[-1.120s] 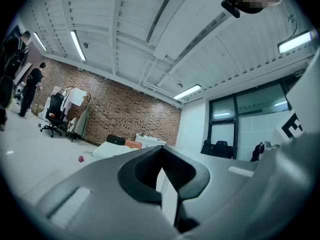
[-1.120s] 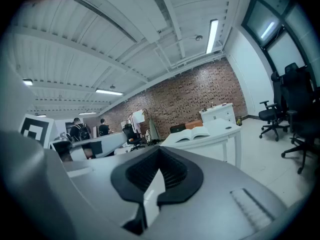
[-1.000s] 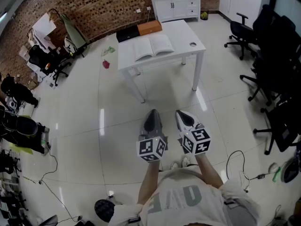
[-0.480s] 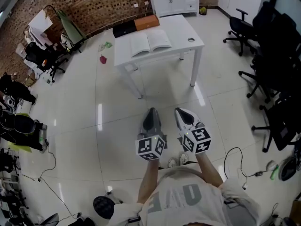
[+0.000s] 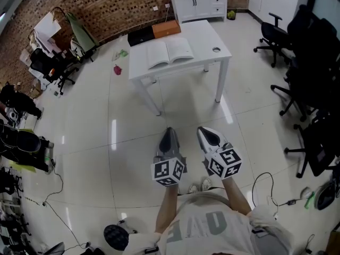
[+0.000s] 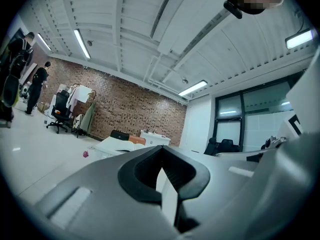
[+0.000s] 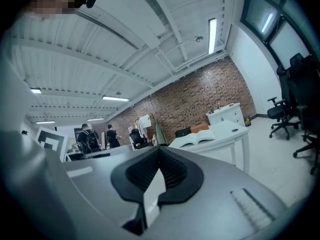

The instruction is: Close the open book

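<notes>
Ahead, open book [image 5: 170,52] on white table [image 5: 210,33], floor [image 5: 186,110] stretching before it.

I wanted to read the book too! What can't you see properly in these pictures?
Head view: the print in the open book is too small to read.
Head view: the round thing on the white table is too small to name.
Left gripper view: the left gripper itself covers the table's lower part.
</notes>
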Demonstrator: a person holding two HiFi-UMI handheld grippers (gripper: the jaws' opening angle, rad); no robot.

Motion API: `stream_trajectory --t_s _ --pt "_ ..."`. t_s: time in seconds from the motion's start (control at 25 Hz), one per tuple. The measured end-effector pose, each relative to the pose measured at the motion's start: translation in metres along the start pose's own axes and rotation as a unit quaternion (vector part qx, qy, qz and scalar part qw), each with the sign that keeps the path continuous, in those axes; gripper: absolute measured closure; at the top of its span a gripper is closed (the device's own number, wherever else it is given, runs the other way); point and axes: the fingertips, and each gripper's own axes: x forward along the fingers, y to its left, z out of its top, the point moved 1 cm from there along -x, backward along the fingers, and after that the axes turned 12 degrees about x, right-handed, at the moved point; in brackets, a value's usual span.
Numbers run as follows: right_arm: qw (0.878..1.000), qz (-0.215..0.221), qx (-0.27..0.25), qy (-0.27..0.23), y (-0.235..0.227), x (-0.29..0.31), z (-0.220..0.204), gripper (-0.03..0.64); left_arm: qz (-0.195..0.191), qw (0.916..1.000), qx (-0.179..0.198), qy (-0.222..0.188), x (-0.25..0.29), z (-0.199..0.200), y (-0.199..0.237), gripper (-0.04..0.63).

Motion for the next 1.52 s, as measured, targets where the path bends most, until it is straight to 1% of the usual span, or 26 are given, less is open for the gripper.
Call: stream_trajectory --t_s 0.12,0.28,0.4,0.48,0.6,0.68,0.72,0.92,1.04,1.12,1.2,1.32,1.52 --pt "1.0 -0.005 0.016 0.025 -0.014 0.006 -0.002 0.612 0.009 0.9999 -0.006 0.004 0.01 -0.003 0.003 0.583" --pt "0.997 -0.003 0.048 0.055 -0.035 0.009 -0.014 0.612 0.017 0.9996 -0.01 0.021 0.022 -0.016 -0.001 0.583" --pt "0.996 0.007 0.049 0.068 -0.042 0.027 -0.022 0.611 0.007 0.9997 -0.002 0.024 0.035 -0.023 0.0 0.583" --pt "0.996 0.018 0.044 0.073 -0.045 0.047 -0.023 0.609 0.005 0.9996 -0.008 0.025 0.05 -0.03 0.009 0.583" --pt "0.996 0.031 0.037 0.071 -0.057 0.089 -0.018 0.604 0.009 0.9994 -0.014 0.029 0.089 -0.045 0.032 0.583" --pt "0.996 0.04 0.035 0.075 -0.069 0.128 -0.012 0.555 0.011 0.9995 -0.018 0.022 0.123 -0.05 0.052 0.583" --pt "0.996 0.041 0.034 0.074 -0.075 0.149 -0.007 0.549 0.011 0.9996 -0.019 0.015 0.142 -0.049 0.065 0.583" --pt "0.998 0.028 0.029 0.051 -0.085 0.267 0.033 0.547 -0.003 0.9997 -0.014 -0.02 0.234 -0.015 0.14 0.583" --pt "0.997 0.028 0.063 0.032 -0.089 0.32 0.056 0.542 -0.018 0.9989 -0.022 -0.036 0.276 0.004 0.172 0.583" --pt "0.996 0.028 0.087 0.025 -0.098 0.347 0.066 0.51 -0.025 0.9985 -0.028 -0.039 0.302 0.005 0.184 0.583" --pt "0.994 0.022 0.103 0.02 -0.112 0.369 0.076 0.471 -0.03 0.9988 -0.028 -0.027 0.327 -0.004 0.189 0.583" --pt "0.994 0.007 0.103 0.022 -0.136 0.394 0.085 0.469 -0.031 0.999 -0.033 -0.004 0.358 -0.021 0.193 0.583" --pt "0.994 0.001 0.104 0.024 -0.173 0.44 0.099 0.469 -0.029 0.9988 -0.038 -0.004 0.417 -0.028 0.21 0.583"
